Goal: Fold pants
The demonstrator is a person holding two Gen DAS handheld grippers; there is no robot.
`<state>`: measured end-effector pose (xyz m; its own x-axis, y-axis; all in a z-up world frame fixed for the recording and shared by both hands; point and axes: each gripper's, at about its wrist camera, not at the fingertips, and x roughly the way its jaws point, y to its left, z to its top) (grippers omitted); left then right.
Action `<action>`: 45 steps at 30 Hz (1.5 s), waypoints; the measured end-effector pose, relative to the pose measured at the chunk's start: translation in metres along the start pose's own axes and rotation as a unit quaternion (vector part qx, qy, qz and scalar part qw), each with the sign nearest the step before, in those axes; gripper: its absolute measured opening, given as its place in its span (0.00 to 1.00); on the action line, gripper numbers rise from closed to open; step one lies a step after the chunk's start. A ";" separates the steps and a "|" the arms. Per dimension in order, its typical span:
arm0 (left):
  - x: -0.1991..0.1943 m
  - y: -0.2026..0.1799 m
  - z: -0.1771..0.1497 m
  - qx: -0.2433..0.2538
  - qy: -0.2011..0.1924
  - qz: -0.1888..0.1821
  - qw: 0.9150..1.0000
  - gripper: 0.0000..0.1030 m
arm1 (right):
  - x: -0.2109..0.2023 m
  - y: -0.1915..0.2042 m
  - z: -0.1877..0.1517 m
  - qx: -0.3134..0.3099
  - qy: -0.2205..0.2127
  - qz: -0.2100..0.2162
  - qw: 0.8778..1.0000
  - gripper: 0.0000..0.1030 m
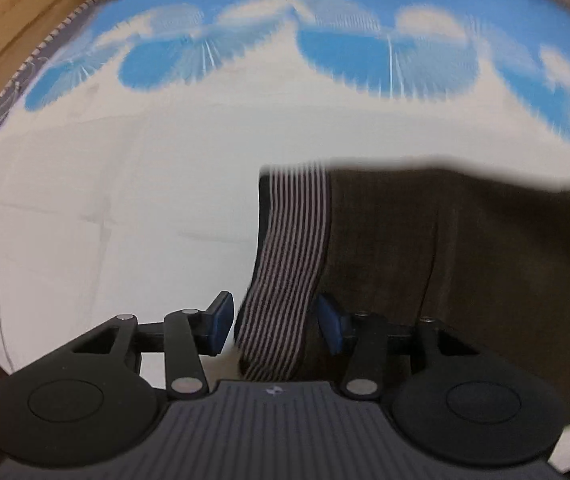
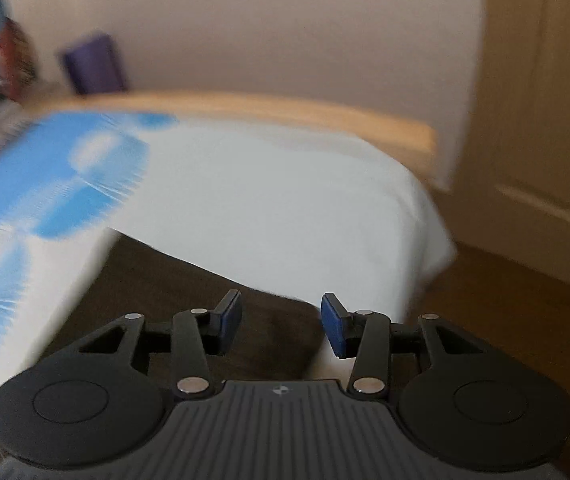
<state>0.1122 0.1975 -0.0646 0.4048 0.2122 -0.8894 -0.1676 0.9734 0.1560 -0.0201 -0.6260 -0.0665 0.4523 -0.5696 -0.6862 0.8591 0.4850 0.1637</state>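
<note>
Bedsheet blurred; pants cut off rightward.

Pants lie on the bed sheet, right of centre in the left wrist view, with the waistband at their left edge, running from far to near. Left gripper sits near, its 2 fingers either side of the waistband's near end. In the right wrist view, right gripper sits over the pants' near right part; headboard lies far behind the sheet, door far right.
</note>
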 end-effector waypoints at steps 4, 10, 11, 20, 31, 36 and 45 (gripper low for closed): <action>-0.016 -0.022 0.013 0.007 -0.066 0.006 0.998 0.50 | -0.009 0.047 -0.010 -0.042 0.020 0.148 0.988 0.43; -0.012 -0.068 0.028 0.050 -0.072 -0.020 0.996 0.50 | 0.008 0.124 -0.034 -0.046 0.118 0.242 0.962 0.42; -0.011 -0.071 0.028 0.055 -0.078 -0.023 0.995 0.50 | 0.014 0.136 -0.038 -0.043 0.136 0.246 0.959 0.42; -0.008 -0.075 0.032 0.066 -0.088 -0.045 0.993 0.50 | 0.067 0.197 -0.060 0.004 0.208 0.160 0.965 0.40; -0.005 -0.079 0.038 0.066 -0.080 -0.090 0.990 0.47 | 0.067 0.180 -0.046 0.086 0.148 0.105 0.980 0.06; 0.019 -0.076 0.036 0.078 -0.024 -0.074 0.994 0.39 | 0.072 0.172 -0.044 0.084 0.159 0.130 0.975 0.33; 0.014 -0.084 0.027 0.084 -0.024 -0.045 0.995 0.31 | 0.038 0.135 -0.027 -0.010 0.125 0.155 0.980 0.49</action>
<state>0.1559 0.1206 -0.0786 0.4546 0.1242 -0.8820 0.0227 0.9883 0.1509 0.1067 -0.5648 -0.0895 0.6163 -0.2141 -0.7578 0.6838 0.6229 0.3801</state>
